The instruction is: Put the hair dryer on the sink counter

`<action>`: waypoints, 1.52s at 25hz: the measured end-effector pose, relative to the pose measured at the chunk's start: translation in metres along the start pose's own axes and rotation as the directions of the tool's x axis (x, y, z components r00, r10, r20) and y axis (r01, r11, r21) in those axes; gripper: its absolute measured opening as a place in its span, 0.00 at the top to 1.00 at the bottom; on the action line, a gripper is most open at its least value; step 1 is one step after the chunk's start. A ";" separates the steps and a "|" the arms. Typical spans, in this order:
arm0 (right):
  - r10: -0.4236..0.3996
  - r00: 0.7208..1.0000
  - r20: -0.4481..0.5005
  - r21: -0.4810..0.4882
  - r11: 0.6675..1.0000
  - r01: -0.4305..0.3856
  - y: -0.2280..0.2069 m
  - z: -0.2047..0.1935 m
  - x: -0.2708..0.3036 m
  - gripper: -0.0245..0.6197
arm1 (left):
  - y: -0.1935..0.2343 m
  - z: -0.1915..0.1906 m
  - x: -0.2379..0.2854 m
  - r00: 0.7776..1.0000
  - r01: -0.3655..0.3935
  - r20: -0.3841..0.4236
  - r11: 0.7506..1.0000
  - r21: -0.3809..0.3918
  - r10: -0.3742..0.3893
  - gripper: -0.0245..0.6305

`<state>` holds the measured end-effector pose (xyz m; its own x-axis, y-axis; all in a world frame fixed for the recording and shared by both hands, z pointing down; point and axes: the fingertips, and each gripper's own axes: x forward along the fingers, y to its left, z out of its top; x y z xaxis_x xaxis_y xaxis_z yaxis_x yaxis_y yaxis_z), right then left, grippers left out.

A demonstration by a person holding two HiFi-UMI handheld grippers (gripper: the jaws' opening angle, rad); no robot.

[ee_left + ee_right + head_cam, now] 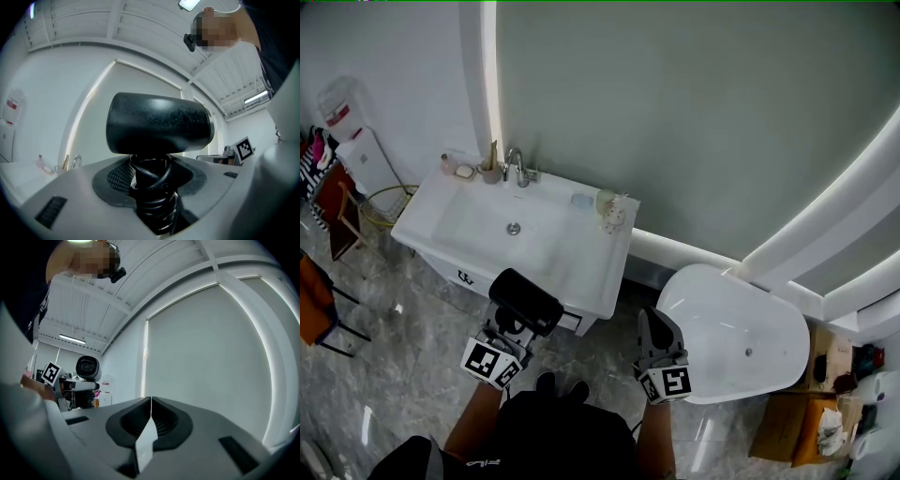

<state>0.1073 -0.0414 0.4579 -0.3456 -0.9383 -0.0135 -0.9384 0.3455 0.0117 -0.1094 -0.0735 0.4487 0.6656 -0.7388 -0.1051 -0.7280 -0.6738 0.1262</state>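
The black hair dryer [525, 302] stands upright in my left gripper [508, 330], just in front of the white sink counter's [577, 267] near edge. In the left gripper view its barrel [159, 123] lies crosswise above the jaws, which are shut on the handle with the cord [152, 197] wound round it. My right gripper [659, 339] hangs to the right, between the counter and the bathtub, its jaws pressed together with nothing in them [151, 401]. In the right gripper view the hair dryer [87, 367] shows at the far left, nozzle end on.
The basin [492, 228] fills the counter's left and middle, with a tap [517, 167], small bottles [450, 165] and a cup [606, 201] along the back. A white bathtub [733, 335] stands right. A stool [345, 220] and boxes [811, 427] line the sides.
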 end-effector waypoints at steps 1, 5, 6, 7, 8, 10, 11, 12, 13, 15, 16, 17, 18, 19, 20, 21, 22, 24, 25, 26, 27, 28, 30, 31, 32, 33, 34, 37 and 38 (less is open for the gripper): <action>0.007 1.000 -0.004 -0.001 1.000 -0.007 -0.001 0.000 0.001 0.91 | -0.001 0.000 0.001 1.000 -0.006 -0.002 1.000 0.001 0.006 0.63; 0.028 0.999 -0.023 -0.006 1.000 -0.028 -0.008 -0.008 0.000 0.91 | -0.009 -0.002 0.002 1.000 -0.028 -0.004 1.000 0.004 0.028 0.63; 0.036 0.999 -0.033 -0.012 0.999 -0.037 -0.008 -0.011 -0.003 0.91 | -0.011 -0.004 0.000 0.999 -0.035 -0.007 0.999 0.003 0.035 0.63; 0.045 0.998 -0.041 -0.017 0.999 -0.046 -0.007 -0.014 -0.005 0.91 | -0.014 -0.005 -0.001 0.999 -0.043 -0.010 0.999 0.002 0.043 0.63; 0.055 0.997 -0.046 -0.016 0.998 -0.055 -0.007 -0.016 -0.006 0.91 | -0.016 -0.006 -0.002 0.999 -0.051 -0.013 0.999 0.002 0.052 0.63; 0.068 0.996 -0.048 -0.004 0.998 -0.069 -0.011 -0.019 -0.007 0.91 | -0.018 -0.008 -0.001 0.997 -0.070 -0.018 0.998 0.005 0.070 0.63; 0.075 0.996 -0.053 -0.002 0.997 -0.075 -0.013 -0.022 -0.007 0.91 | -0.020 -0.010 -0.001 0.997 -0.080 -0.020 0.997 0.006 0.080 0.63; 0.081 0.995 -0.058 -0.003 0.997 -0.081 -0.014 -0.025 -0.009 0.91 | -0.022 -0.011 -0.001 0.996 -0.089 -0.023 0.996 0.006 0.089 0.63; 0.088 0.994 -0.059 -0.003 0.996 -0.088 -0.015 -0.026 -0.010 0.91 | -0.024 -0.013 -0.002 0.995 -0.098 -0.026 0.995 0.005 0.098 0.63; 0.098 0.994 -0.053 0.007 0.995 -0.098 -0.017 -0.028 -0.014 0.91 | -0.029 -0.015 -0.004 0.993 -0.112 -0.031 0.994 0.007 0.112 0.63; 0.101 0.994 -0.050 0.012 0.995 -0.100 -0.018 -0.028 -0.015 0.91 | -0.031 -0.016 -0.004 0.993 -0.117 -0.032 0.993 0.010 0.117 0.63; 0.103 0.993 -0.049 0.016 0.995 -0.102 -0.019 -0.028 -0.016 0.91 | -0.032 -0.017 -0.005 0.992 -0.120 -0.032 0.993 0.014 0.120 0.63; 0.106 0.993 -0.048 0.017 0.994 -0.105 -0.020 -0.028 -0.017 0.91 | -0.034 -0.018 -0.005 0.992 -0.123 -0.032 0.992 0.017 0.123 0.63; 0.108 0.993 -0.046 0.018 0.994 -0.108 -0.020 -0.028 -0.018 0.91 | -0.035 -0.018 -0.006 0.991 -0.126 -0.033 0.992 0.019 0.126 0.63; 0.111 0.993 -0.044 0.018 0.994 -0.110 -0.020 -0.027 -0.019 0.91 | -0.035 -0.018 -0.007 0.991 -0.129 -0.033 0.991 0.020 0.130 0.63; 0.113 0.993 -0.041 0.018 0.993 -0.113 -0.020 -0.027 -0.019 0.91 | -0.035 -0.018 -0.007 0.991 -0.133 -0.032 0.991 0.021 0.133 0.63; 0.114 0.993 -0.038 0.018 0.993 -0.114 -0.020 -0.027 -0.019 0.91 | -0.035 -0.018 -0.007 0.990 -0.135 -0.030 0.991 0.023 0.135 0.63; 0.115 0.993 -0.034 0.019 0.993 -0.114 -0.020 -0.027 -0.018 0.91 | -0.034 -0.016 -0.005 0.991 -0.133 -0.022 0.991 0.029 0.134 0.63; 0.115 0.993 -0.035 0.018 0.993 -0.114 -0.020 -0.028 -0.018 0.91 | -0.034 -0.016 -0.004 0.991 -0.131 -0.019 0.991 0.031 0.132 0.63; 0.114 0.993 -0.039 0.016 0.993 -0.113 -0.020 -0.030 -0.018 0.91 | -0.034 -0.016 -0.003 0.991 -0.129 -0.017 0.991 0.031 0.129 0.63; 0.111 0.993 -0.043 0.013 0.994 -0.111 -0.021 -0.031 -0.018 0.91 | -0.033 -0.016 -0.002 0.992 -0.126 -0.016 0.992 0.030 0.126 0.63; 0.108 0.993 -0.045 0.012 0.994 -0.108 -0.022 -0.031 -0.017 0.91 | -0.033 -0.017 0.001 0.992 -0.122 -0.015 0.992 0.029 0.123 0.63; 0.102 0.994 -0.043 0.012 0.995 -0.101 -0.024 -0.030 -0.015 0.91 | -0.031 -0.019 0.006 0.993 -0.115 -0.018 0.993 0.026 0.115 0.63; 0.098 0.994 -0.041 0.012 0.995 -0.098 -0.026 -0.029 -0.012 0.91 | -0.029 -0.019 0.010 0.994 -0.111 -0.020 0.993 0.025 0.112 0.63; 0.093 0.995 -0.040 0.010 0.996 -0.093 -0.029 -0.029 -0.009 0.91 | -0.027 -0.020 0.014 0.994 -0.107 -0.022 0.994 0.025 0.108 0.63; 0.088 0.995 -0.040 0.006 0.996 -0.088 -0.031 -0.029 -0.005 0.91 | -0.024 -0.021 0.019 0.994 -0.102 -0.022 0.994 0.025 0.103 0.63; 0.082 0.996 -0.041 0.004 0.997 -0.082 -0.034 -0.029 -0.001 0.91 | -0.020 -0.021 0.024 0.995 -0.097 -0.022 0.995 0.023 0.098 0.63; 0.058 0.997 -0.042 0.003 0.998 -0.058 -0.041 -0.030 0.011 0.91 | -0.008 -0.024 0.040 0.996 -0.083 -0.027 0.996 0.015 0.083 0.63; 0.050 0.998 -0.046 -0.003 0.999 -0.050 -0.044 -0.031 0.016 0.91 | -0.002 -0.025 0.046 0.996 -0.079 -0.030 0.997 0.013 0.079 0.63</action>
<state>0.1428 -0.0722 0.4883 -0.3911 -0.9197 0.0333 -0.9199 0.3918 0.0151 -0.0730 -0.1062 0.4686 0.6102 -0.7895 -0.0656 -0.7805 -0.6133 0.1211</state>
